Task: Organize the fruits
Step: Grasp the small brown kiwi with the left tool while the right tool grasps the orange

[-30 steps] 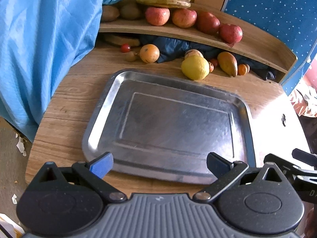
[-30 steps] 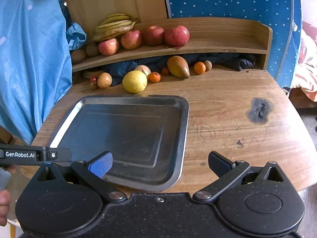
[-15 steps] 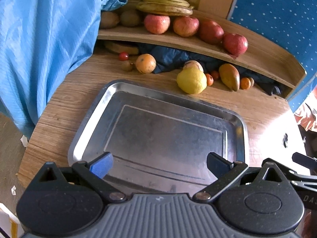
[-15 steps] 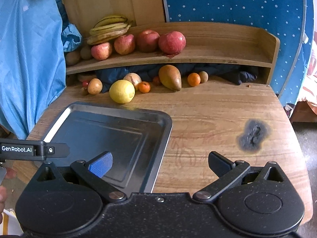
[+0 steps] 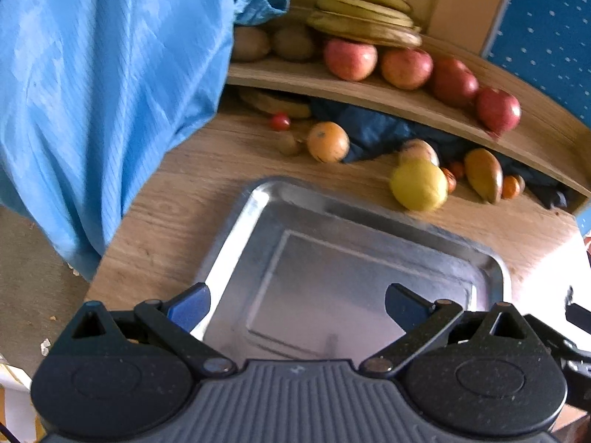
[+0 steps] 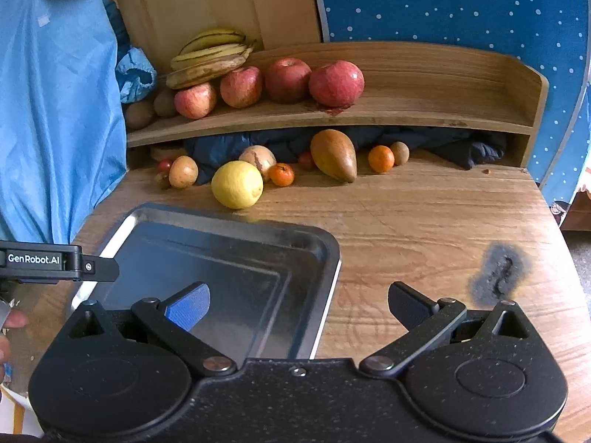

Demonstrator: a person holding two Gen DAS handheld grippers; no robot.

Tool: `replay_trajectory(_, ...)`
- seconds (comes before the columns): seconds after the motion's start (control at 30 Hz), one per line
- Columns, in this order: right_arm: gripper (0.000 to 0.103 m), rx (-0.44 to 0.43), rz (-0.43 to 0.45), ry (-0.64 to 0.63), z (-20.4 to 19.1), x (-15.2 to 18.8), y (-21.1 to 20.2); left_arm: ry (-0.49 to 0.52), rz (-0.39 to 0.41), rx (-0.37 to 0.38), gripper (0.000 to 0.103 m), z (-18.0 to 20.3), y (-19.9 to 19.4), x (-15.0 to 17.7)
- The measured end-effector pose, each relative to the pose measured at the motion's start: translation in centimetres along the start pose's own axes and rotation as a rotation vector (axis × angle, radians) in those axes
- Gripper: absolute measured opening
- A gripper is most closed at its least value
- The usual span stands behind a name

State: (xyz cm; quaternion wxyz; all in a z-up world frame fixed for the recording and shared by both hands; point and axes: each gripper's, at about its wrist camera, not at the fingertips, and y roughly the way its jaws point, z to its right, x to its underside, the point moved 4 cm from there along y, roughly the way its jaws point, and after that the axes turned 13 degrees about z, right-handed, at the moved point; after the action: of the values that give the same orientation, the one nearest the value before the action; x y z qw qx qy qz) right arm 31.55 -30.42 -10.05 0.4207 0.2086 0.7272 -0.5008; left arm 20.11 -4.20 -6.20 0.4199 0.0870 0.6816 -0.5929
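An empty metal tray (image 5: 280, 199) (image 6: 325, 247) lies on the wooden table. Behind it sit a yellow lemon (image 5: 419, 184) (image 6: 237, 184), a brown pear (image 5: 484, 174) (image 6: 334, 155), an orange-yellow fruit (image 5: 328, 141) (image 6: 183, 171), small oranges (image 6: 381, 158) and a cherry tomato (image 5: 279, 121). On the shelf rest red apples (image 5: 351, 59) (image 6: 336, 83), bananas (image 5: 364, 18) (image 6: 210, 55) and kiwis (image 5: 251, 43). My left gripper (image 5: 297, 304) is open over the tray's near part. My right gripper (image 6: 299, 304) is open over the tray's right rim, holding nothing.
A blue cloth (image 5: 103, 85) (image 6: 55, 110) hangs at the table's left. Dark fabric (image 6: 461, 144) fills the space under the shelf (image 6: 424, 110). A dark burn mark (image 6: 498, 273) stains the table's right side. The left gripper's body (image 6: 55, 262) and a hand (image 6: 11, 323) show at the left edge.
Both grippers have moved forward and up toward the fruit row; the left view swung left and is slightly blurred. Both stay open and hold nothing.
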Motion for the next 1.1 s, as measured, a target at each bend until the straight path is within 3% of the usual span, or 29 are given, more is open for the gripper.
replay_trajectory(0.6, 0.103, -0.009, -0.008, -0.062, -6.7, -1.7, 5.1, 0.018, -0.036, -0.004, 0.102, -5.3, 7.1, -6.0)
replay_trajectory(1.1, 0.103, 0.034, -0.006, -0.093, -11.3, -2.4, 8.5, 0.093, -0.085, 0.095, 0.102, -5.9, 11.7, -8.0)
